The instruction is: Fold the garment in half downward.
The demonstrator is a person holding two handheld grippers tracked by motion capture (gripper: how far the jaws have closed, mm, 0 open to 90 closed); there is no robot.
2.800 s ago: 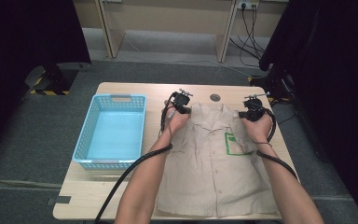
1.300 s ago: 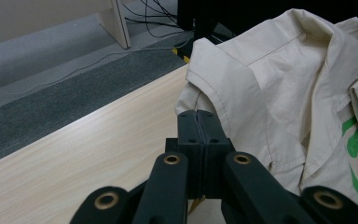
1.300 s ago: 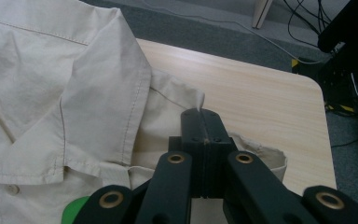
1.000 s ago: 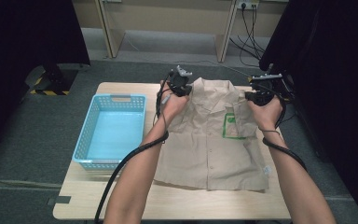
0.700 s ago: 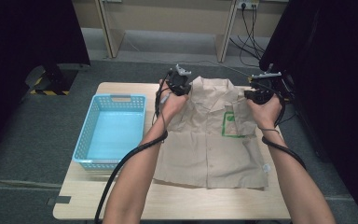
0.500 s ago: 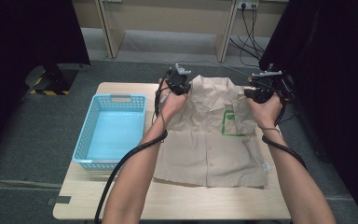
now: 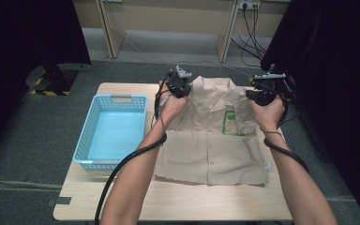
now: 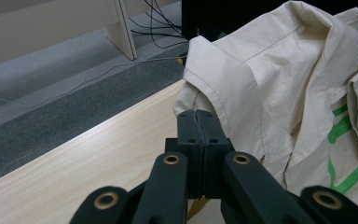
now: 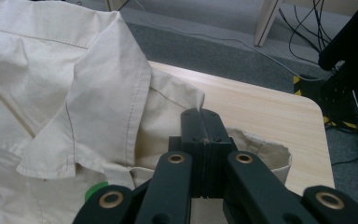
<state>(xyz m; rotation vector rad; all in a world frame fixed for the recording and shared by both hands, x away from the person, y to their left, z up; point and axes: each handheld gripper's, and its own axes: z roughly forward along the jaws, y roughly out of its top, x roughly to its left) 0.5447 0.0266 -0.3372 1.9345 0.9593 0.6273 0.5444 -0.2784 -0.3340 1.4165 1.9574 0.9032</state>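
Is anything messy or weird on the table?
Only the shirt. Its top is lifted and bunched, with the left gripper and right gripper each shut on a shoulder, while its bottom lies flat. The blue basket sits straight.

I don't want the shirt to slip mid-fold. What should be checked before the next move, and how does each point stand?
1. Left tongs shut on the shirt at its shoulder: ok.
2. Right tongs shut on the other shoulder: ok.
3. Both shoulders lifted, hem on the table: ok.
4. Blue basket apart from the shirt: ok.
5. Cloth pinched in a single layer: cannot tell.
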